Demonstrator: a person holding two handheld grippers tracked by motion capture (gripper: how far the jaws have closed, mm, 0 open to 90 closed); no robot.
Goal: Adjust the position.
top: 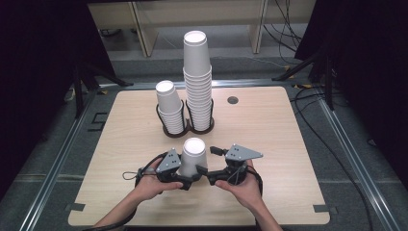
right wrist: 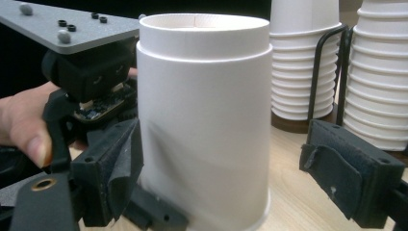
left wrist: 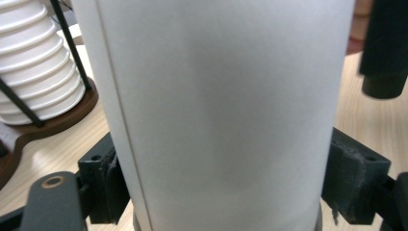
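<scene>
A white paper cup stands on the wooden table near its front edge, between my two grippers. My left gripper comes at it from the left and is shut on the cup's lower wall; in the left gripper view the cup sits between both pads. My right gripper comes from the right and is open around the same cup: one pad lies beside the wall, the other stands clear of it. A person's hands hold both grippers.
Behind the cup a dark wire holder carries two stacks of white cups, a short stack at left and a tall stack at right. A small round hole marks the table's far side. Cables lie on the floor beyond.
</scene>
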